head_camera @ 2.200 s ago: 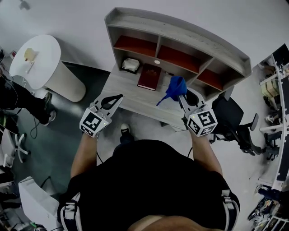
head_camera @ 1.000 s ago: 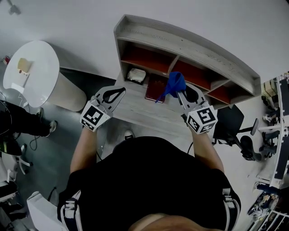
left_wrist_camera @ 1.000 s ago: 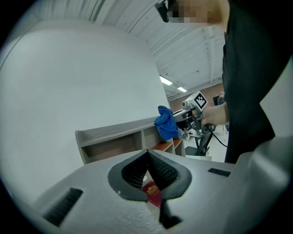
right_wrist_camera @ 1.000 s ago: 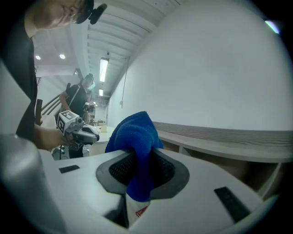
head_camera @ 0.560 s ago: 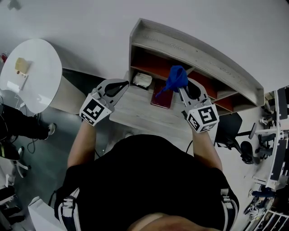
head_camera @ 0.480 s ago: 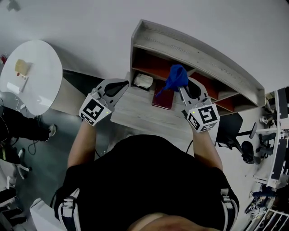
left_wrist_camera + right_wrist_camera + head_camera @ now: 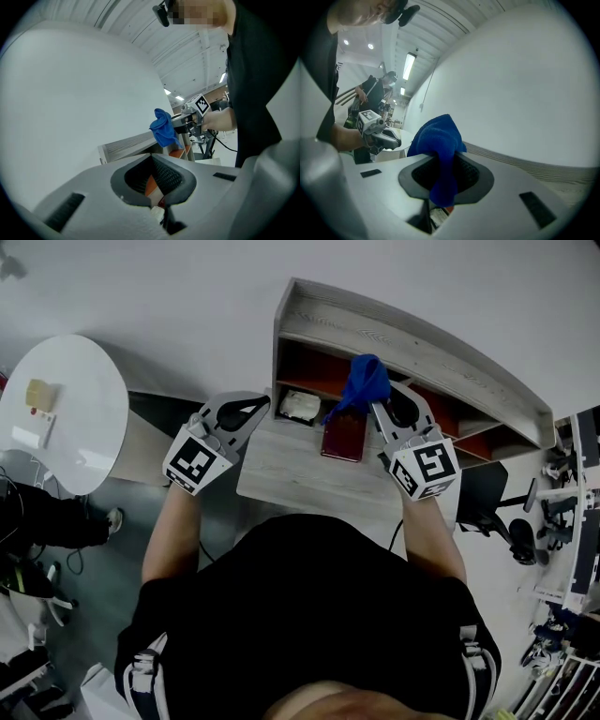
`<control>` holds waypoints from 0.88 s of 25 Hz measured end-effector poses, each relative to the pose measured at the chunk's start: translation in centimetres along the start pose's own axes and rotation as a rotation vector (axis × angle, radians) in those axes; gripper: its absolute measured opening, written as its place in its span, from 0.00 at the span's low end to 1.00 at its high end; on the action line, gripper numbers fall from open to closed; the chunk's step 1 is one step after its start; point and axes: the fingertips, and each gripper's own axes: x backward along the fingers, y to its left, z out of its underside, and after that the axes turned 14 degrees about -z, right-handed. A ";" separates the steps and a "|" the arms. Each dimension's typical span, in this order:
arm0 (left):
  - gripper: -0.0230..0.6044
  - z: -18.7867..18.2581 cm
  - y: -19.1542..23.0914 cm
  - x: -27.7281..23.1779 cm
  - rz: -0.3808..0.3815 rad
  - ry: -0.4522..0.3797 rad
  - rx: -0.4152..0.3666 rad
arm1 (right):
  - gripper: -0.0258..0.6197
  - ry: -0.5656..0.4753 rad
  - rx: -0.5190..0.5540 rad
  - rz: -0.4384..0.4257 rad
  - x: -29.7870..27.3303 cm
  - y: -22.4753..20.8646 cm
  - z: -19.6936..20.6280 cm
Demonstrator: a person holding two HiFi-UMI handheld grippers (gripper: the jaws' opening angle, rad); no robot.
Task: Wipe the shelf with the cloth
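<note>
Over desk, before shelf point(image 7: 403, 329), I logged:
1. Right gripper point(image 7: 377, 405): jaws clamped on blue cloth point(image 7: 366, 381), bunch held up at shelf front, I judged ready for wiping.
2. Left gripper point(image 7: 255, 409): jaws closed, empty, parked aside, clear of wiping path.

Right claw point(image 7: 442, 159): jaws pressed together on the blue cloth point(image 7: 437, 133). The cloth bunches in a rounded wad above the pinch, and one tail hangs down through the dark padded opening (its end sits low in frame, against the claw body). Behind, to the right: the grey ribbed top edge of the shelf point(image 7: 520, 161), with the white wall point(image 7: 525, 79) above it. To the left: left claw point(image 7: 386, 138) with its marker cube point(image 7: 368, 118), held in a hand point(image 7: 344, 136). A ceiling light point(image 7: 408, 65) shows above.
</note>
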 end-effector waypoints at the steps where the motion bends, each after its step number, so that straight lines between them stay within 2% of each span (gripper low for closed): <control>1: 0.06 -0.2 -0.1 -0.1 0.003 -0.003 -0.001 | 0.16 -0.003 0.002 0.003 0.1 0.0 -0.1; 7: 0.06 -1.2 -1.1 -0.6 0.003 0.018 0.024 | 0.15 -0.008 -0.002 0.007 1.4 -0.6 -0.1; 11: 0.06 -1.3 -1.4 -1.0 -0.014 0.017 -0.005 | 0.16 -0.009 0.011 -0.014 1.9 -1.1 0.0; 13: 0.06 -1.4 -1.7 -1.0 -0.029 0.021 0.004 | 0.15 -0.008 0.022 -0.026 2.1 -1.4 -0.2; 22: 0.06 -1.4 -1.8 0.3 -0.092 0.036 -0.020 | 0.16 -0.008 0.135 -0.080 0.0 -3.7 -3.2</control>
